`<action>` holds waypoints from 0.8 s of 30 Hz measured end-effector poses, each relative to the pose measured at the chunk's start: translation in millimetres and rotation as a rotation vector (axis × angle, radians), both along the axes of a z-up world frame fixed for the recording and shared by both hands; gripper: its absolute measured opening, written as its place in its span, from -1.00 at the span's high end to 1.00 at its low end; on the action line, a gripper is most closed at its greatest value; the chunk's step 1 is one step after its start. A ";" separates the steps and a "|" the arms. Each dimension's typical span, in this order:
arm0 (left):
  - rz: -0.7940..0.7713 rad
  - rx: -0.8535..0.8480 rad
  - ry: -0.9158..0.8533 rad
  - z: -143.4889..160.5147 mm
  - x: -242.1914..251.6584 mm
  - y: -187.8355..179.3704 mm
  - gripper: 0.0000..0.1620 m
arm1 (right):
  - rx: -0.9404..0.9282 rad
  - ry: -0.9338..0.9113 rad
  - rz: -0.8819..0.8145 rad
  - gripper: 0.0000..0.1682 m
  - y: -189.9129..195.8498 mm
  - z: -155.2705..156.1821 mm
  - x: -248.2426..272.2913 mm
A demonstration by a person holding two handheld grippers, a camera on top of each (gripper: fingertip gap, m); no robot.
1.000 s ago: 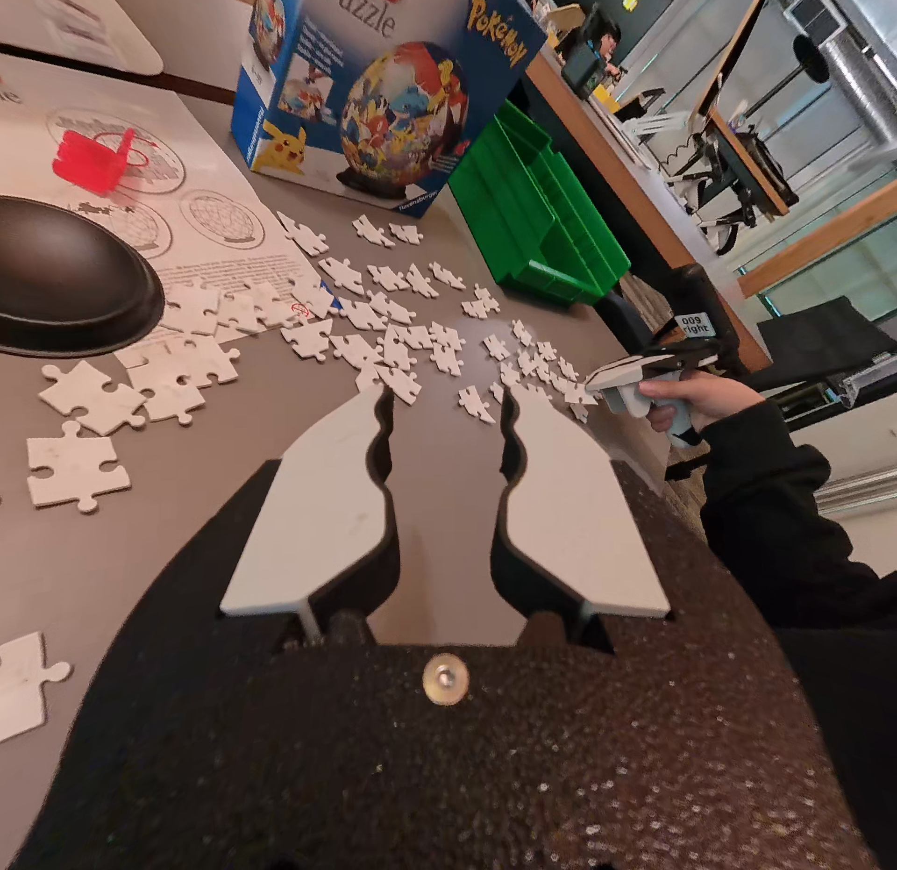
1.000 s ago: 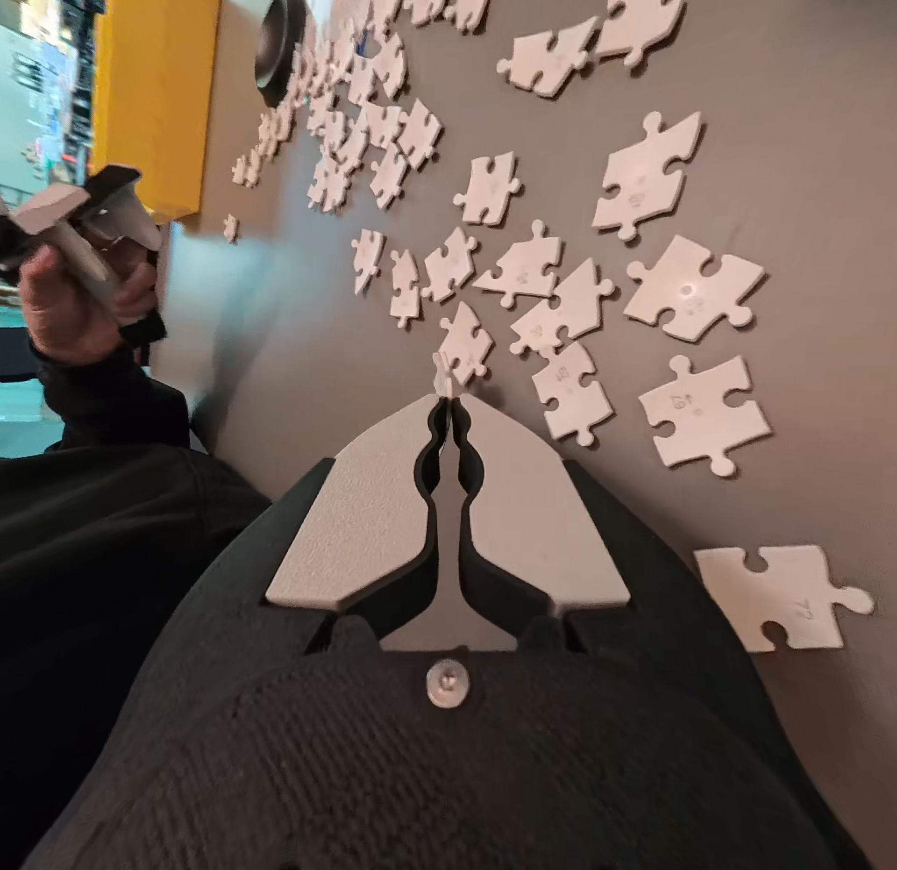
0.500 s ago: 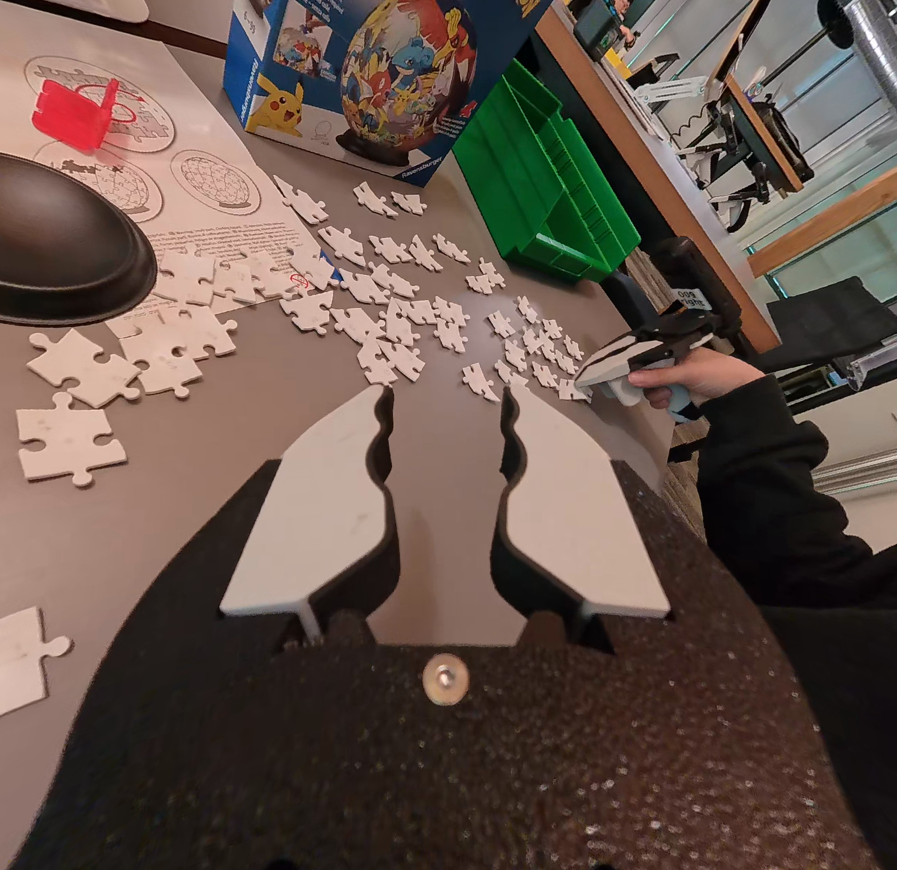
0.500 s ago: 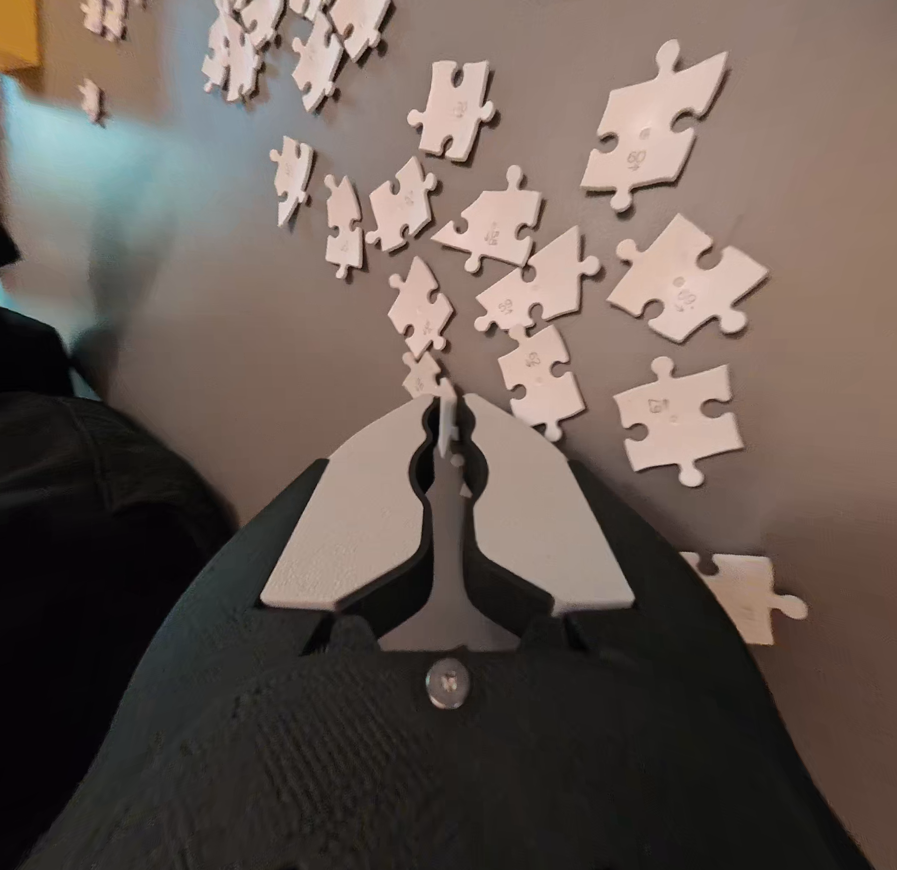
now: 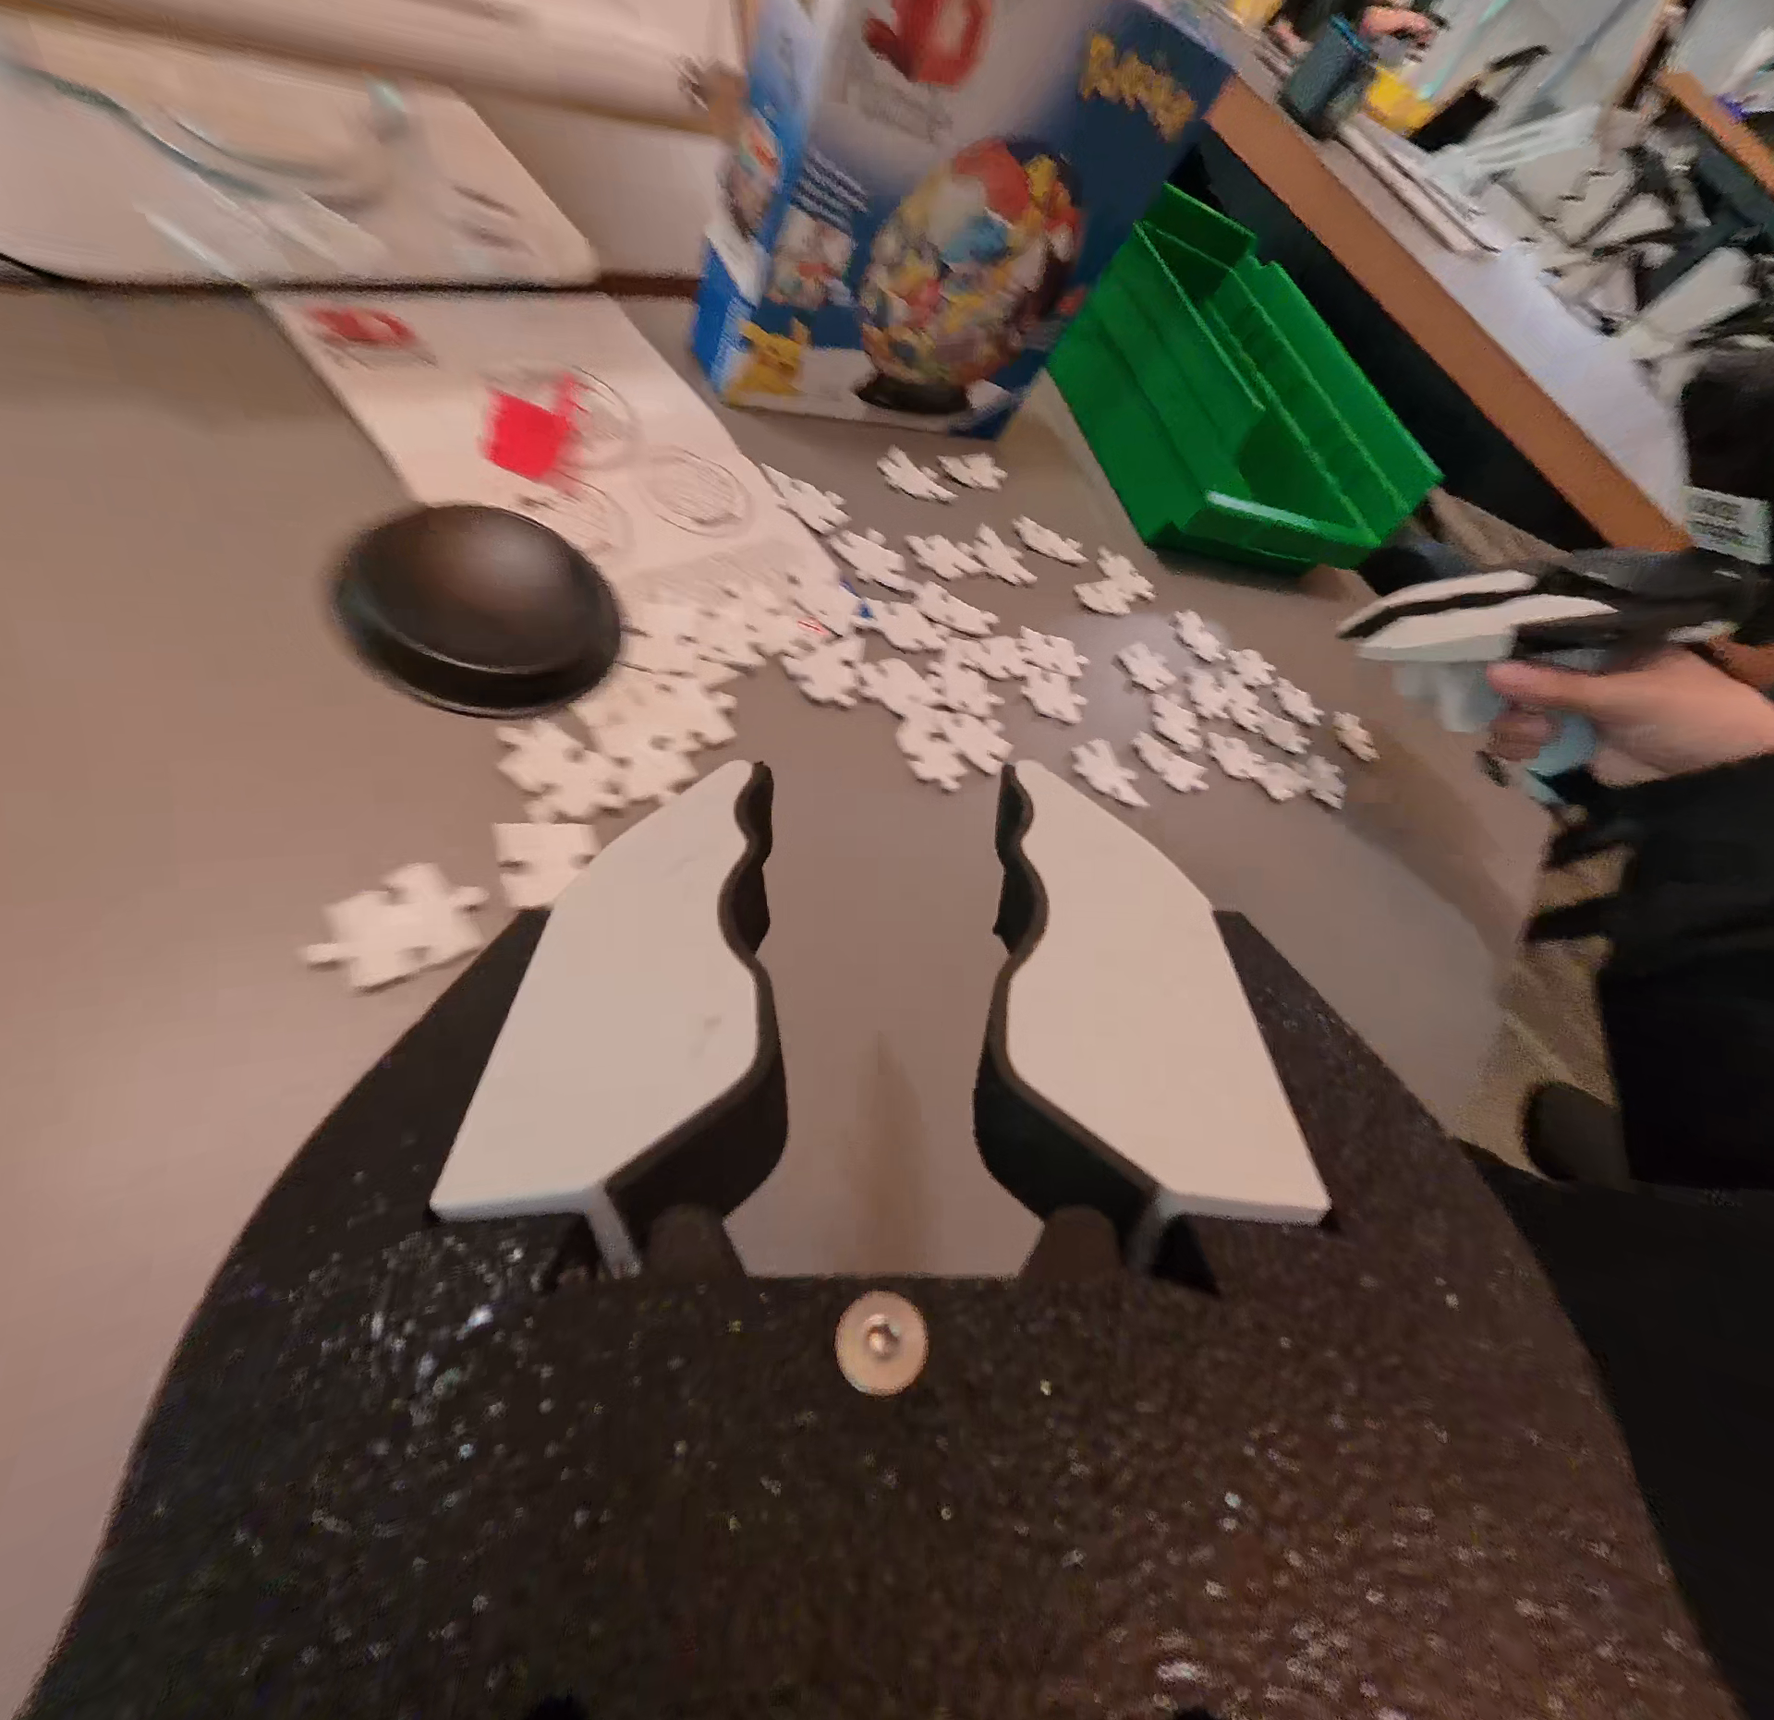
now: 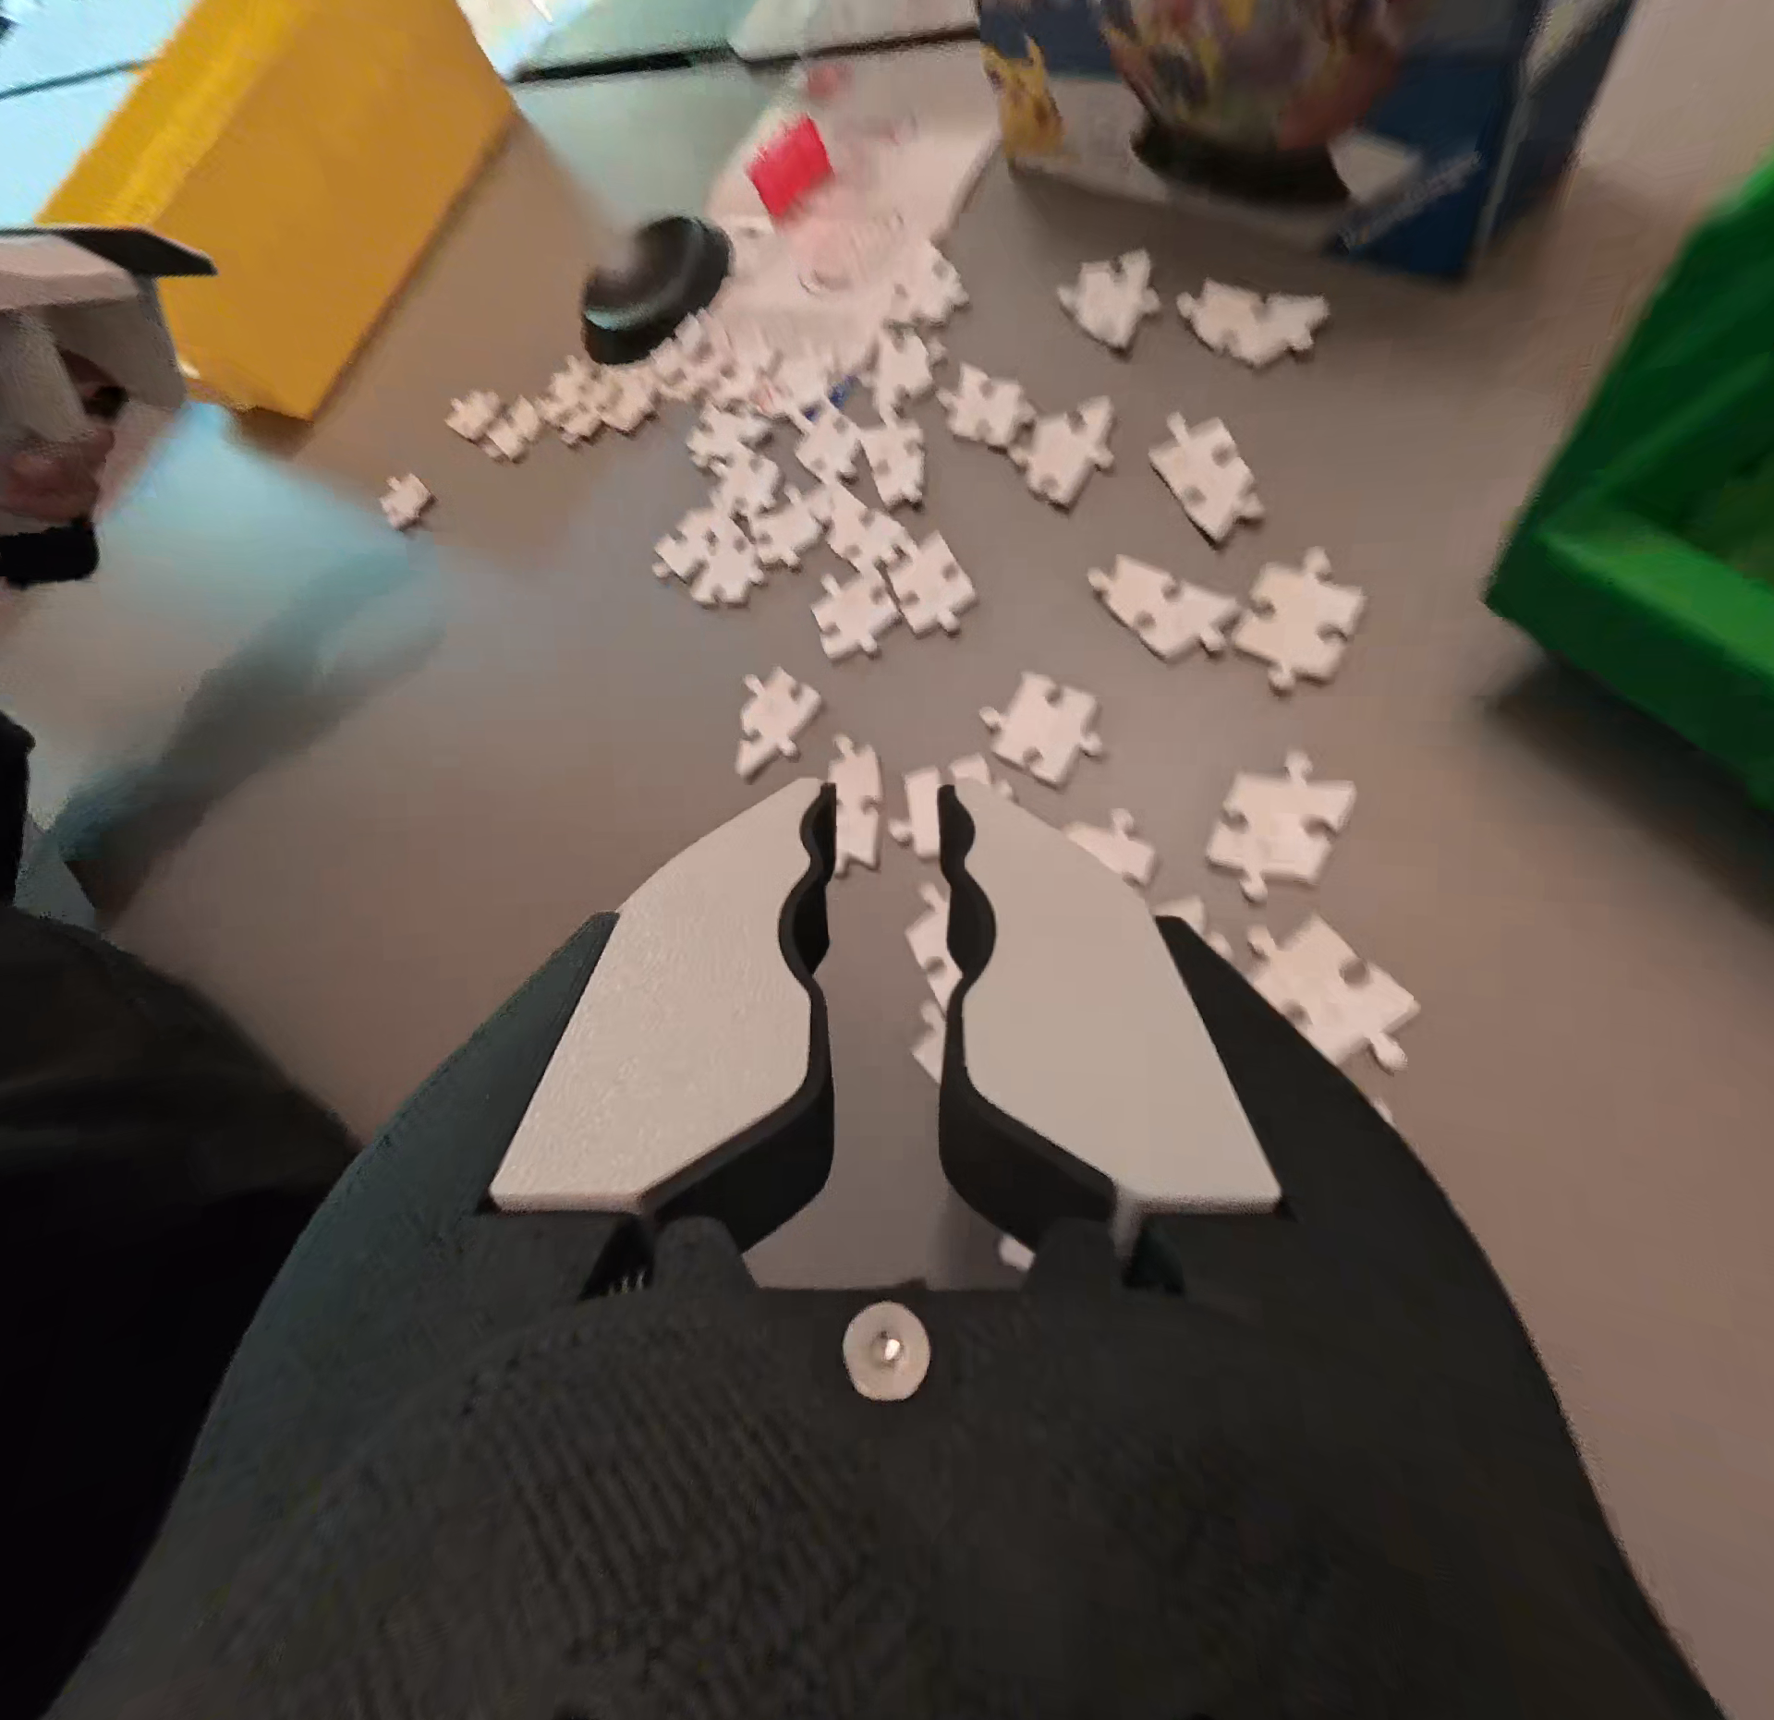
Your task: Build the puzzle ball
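Several white puzzle pieces (image 5: pixel 970 657) lie face down, scattered over the grey table (image 5: pixel 192 810). The black dome base (image 5: pixel 475 609) sits at the left of them. My left gripper (image 5: pixel 883 781) is open and empty, held above the table short of the pieces. My right gripper (image 6: pixel 883 796) is partly open and empty, just above the nearest pieces (image 6: pixel 1046 724). It also shows in the left wrist view (image 5: pixel 1440 618), held by a hand at the right. The dome base shows far off in the right wrist view (image 6: pixel 653 282). Both views are blurred by motion.
The blue puzzle box (image 5: pixel 941 186) stands at the back, on the far side of the pieces. Green bins (image 5: pixel 1219 397) stand right of it. A paper instruction sheet (image 5: pixel 451 378) carries a red plastic part (image 5: pixel 528 426). A yellow box (image 6: pixel 288 167) stands at the far left. Across from one pair of fingers to the other is roughly 30 cm.
My right gripper was shut on a white piece; its jaws have opened and the piece is no longer in them. Both grippers have drawn back and tilted up, so more of the table shows.
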State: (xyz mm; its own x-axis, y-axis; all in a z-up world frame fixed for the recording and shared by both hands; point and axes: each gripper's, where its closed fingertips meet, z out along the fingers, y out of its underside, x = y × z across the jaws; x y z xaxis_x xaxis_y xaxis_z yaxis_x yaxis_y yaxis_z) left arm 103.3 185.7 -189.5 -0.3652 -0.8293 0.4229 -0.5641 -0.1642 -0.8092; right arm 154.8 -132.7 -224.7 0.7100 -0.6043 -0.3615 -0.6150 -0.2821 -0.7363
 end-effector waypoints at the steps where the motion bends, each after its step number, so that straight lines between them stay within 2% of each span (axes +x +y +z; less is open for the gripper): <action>1: 0.042 0.032 -0.016 6.5 1.5 19.2 0.46 | 0.018 -0.032 0.021 0.75 11.0 3.9 -0.9; 3: 0.132 0.084 -0.025 18.2 2.1 60.4 0.45 | 0.020 -0.087 0.094 0.72 31.7 4.3 -5.5; 6: 0.245 0.165 -0.004 29.9 -4.0 121.8 0.41 | -0.086 -0.141 0.144 0.55 47.3 -8.8 -3.1; 10: 0.453 0.468 0.070 35.3 -20.3 232.9 0.40 | -0.125 -0.192 0.198 0.34 71.1 -9.5 -2.8; 12: 0.559 0.596 0.140 38.2 -32.1 292.6 0.42 | -0.097 -0.232 0.215 0.28 84.0 -3.0 -4.6; 14: 0.566 0.634 0.256 33.8 -39.5 331.6 0.45 | -0.100 -0.258 0.222 0.25 91.0 -1.3 -5.9; 16: 0.523 0.625 0.394 20.5 -40.5 352.1 0.42 | -0.116 -0.283 0.227 0.22 94.4 -2.8 -6.3; 18: 0.505 0.608 0.529 2.5 -37.5 362.1 0.31 | -0.134 -0.306 0.222 0.22 95.7 -4.2 -5.2; 20: 0.500 0.601 0.618 -14.8 -31.4 364.9 0.21 | -0.137 -0.321 0.220 0.21 96.8 -4.0 -5.3; 24: 0.477 0.551 0.746 -47.5 -22.9 361.7 0.20 | -0.137 -0.329 0.217 0.21 94.5 -2.9 -6.6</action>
